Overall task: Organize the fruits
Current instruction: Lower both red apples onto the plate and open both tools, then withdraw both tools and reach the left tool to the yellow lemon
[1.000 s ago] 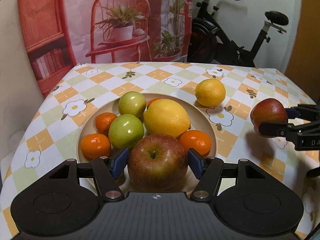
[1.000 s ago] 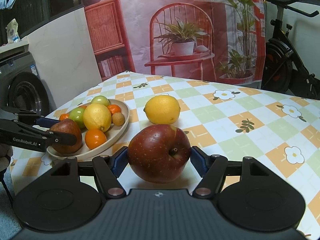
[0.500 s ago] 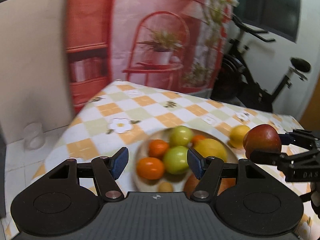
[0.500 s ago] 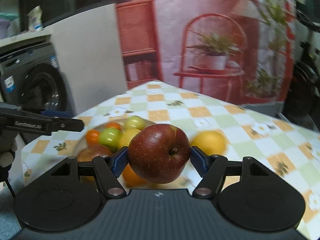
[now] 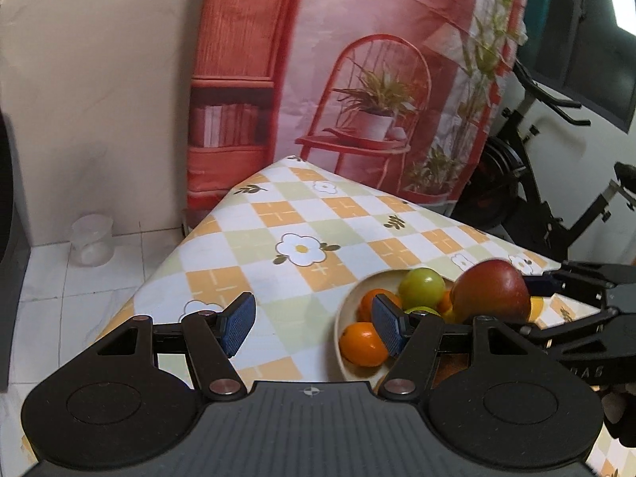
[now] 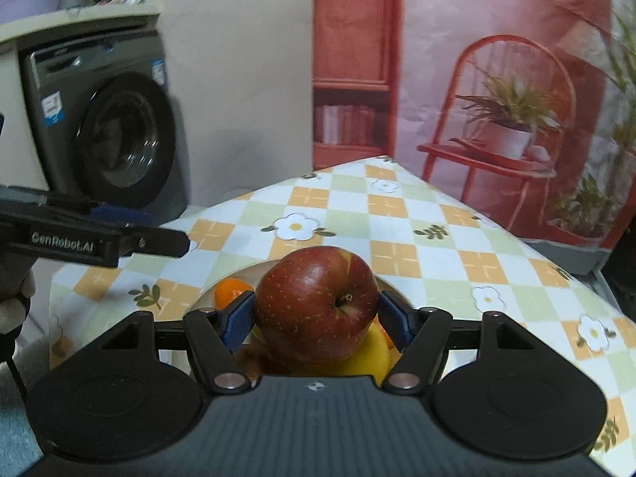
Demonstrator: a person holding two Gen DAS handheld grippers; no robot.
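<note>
My right gripper (image 6: 316,324) is shut on a dark red apple (image 6: 316,304), which hangs just above the beige plate (image 6: 254,270). An orange (image 6: 230,290) and a lemon (image 6: 371,353) show under it. In the left wrist view the same red apple (image 5: 493,292) hovers over the plate (image 5: 340,326), which holds oranges (image 5: 361,344) and green apples (image 5: 421,288). My left gripper (image 5: 313,326) is open and holds nothing. It sits off the plate's left side, over the checked tablecloth (image 5: 278,238).
The table's left corner and edge drop to a tiled floor with a plastic cup (image 5: 91,240). A washing machine (image 6: 115,131) stands left of the table. An exercise bike (image 5: 536,198) is behind on the right, by a printed backdrop (image 5: 377,79).
My left gripper has drawn back from the apple on the plate and swung left, now empty. My right gripper has carried the red apple from the table's right side to over the plate.
</note>
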